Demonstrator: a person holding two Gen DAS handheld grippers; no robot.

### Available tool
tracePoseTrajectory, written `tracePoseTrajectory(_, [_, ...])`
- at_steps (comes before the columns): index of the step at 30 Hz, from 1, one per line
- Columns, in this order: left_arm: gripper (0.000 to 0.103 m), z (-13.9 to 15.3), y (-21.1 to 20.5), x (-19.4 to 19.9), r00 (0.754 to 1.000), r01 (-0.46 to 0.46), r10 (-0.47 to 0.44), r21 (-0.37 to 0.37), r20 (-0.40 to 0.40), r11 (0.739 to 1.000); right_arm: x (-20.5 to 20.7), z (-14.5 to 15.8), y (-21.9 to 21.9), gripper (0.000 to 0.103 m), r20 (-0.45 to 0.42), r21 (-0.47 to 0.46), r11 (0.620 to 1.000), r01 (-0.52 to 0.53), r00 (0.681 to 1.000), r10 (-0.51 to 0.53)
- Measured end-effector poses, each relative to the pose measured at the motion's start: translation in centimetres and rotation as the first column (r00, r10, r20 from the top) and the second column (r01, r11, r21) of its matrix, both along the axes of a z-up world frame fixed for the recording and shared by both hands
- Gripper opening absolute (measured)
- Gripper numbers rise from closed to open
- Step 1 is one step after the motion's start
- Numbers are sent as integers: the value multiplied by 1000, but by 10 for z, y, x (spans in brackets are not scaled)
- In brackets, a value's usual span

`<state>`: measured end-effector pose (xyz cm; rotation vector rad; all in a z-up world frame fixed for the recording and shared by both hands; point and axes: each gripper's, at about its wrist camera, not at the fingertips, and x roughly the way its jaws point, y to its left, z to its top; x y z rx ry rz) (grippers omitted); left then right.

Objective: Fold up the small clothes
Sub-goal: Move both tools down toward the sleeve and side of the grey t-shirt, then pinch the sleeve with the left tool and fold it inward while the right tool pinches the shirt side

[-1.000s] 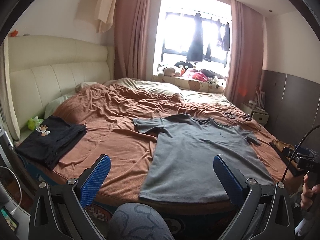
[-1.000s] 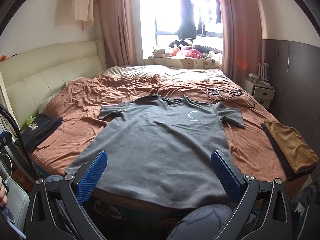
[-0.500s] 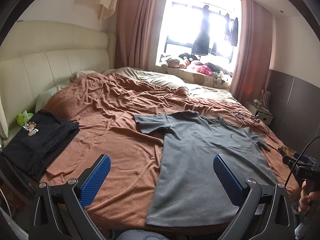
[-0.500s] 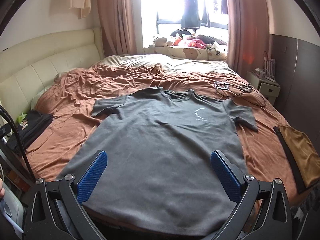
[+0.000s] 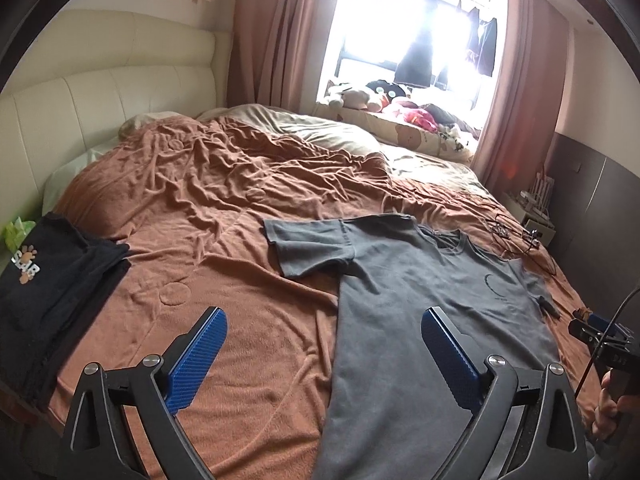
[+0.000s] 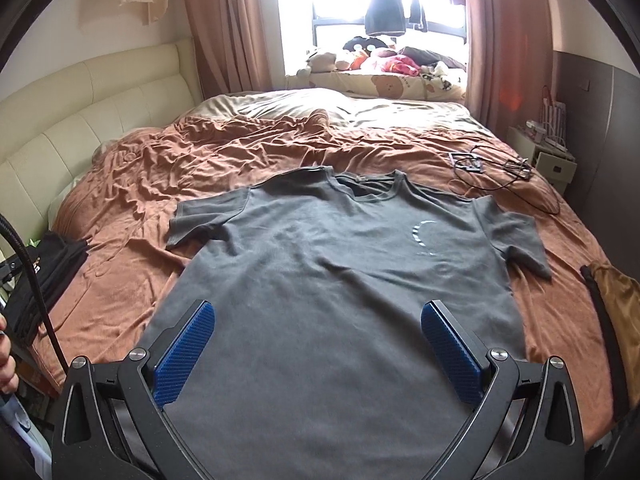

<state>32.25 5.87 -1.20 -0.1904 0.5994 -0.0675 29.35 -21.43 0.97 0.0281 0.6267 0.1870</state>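
A grey T-shirt (image 6: 340,280) lies flat, front up, on the brown bedspread (image 6: 224,156), collar toward the window. It also shows in the left wrist view (image 5: 432,312), right of centre. My left gripper (image 5: 322,336) is open and empty, above the bedspread and the shirt's left edge. My right gripper (image 6: 318,328) is open and empty, above the shirt's lower body. The right gripper's body (image 5: 600,340) shows at the right edge of the left wrist view.
A folded black garment (image 5: 48,280) lies at the bed's left edge. A folded brown garment (image 6: 618,308) lies at the right edge. Cables and glasses (image 6: 492,170) lie near the shirt's right shoulder. A cream headboard (image 6: 80,108) is on the left, a nightstand (image 6: 552,160) on the right.
Both grippers have moved forward and lower over the bed, so the shirt looks larger and nearer. Both stay open.
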Motion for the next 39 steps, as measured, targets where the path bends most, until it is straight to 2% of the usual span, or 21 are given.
tracePoseTrajectory(12, [81, -27, 19, 113, 994, -15, 10, -46, -112, 999, 102, -3, 12, 103, -48, 37, 999, -15, 999, 16])
tracePoseTrajectory(22, [80, -51, 32, 190, 984, -35, 12, -128, -180, 991, 172, -16, 28, 103, -79, 98, 993, -60, 995, 68])
tracePoseTrajectory(24, [73, -60, 35, 206, 979, -44, 15, -142, -201, 989, 186, -20, 34, 103, -82, 95, 993, -77, 993, 84])
tracePoseTrajectory(28, [65, -80, 42, 238, 967, -73, 29, -166, -255, 983, 216, -31, 43, 103, -102, 109, 989, -102, 988, 113])
tracePoseTrajectory(29, [61, -87, 45, 247, 961, -81, 30, -178, -273, 981, 223, -34, 45, 102, -107, 115, 988, -106, 987, 119])
tracePoseTrajectory(31, [56, -102, 51, 260, 950, -101, 30, -214, -310, 972, 237, -42, 50, 86, -127, 137, 983, -120, 982, 138])
tracePoseTrajectory(33, [50, -117, 58, 272, 938, -127, 38, -240, -345, 962, 253, -51, 56, 76, -158, 151, 980, -131, 975, 154])
tracePoseTrajectory(36, [48, -138, 64, 287, 921, -152, 32, -282, -387, 947, 275, -63, 65, 70, -187, 178, 974, -144, 966, 177])
tracePoseTrajectory(39, [48, -154, 67, 299, 913, -155, 19, -304, -408, 940, 298, -76, 73, 56, -222, 222, 963, -156, 953, 205])
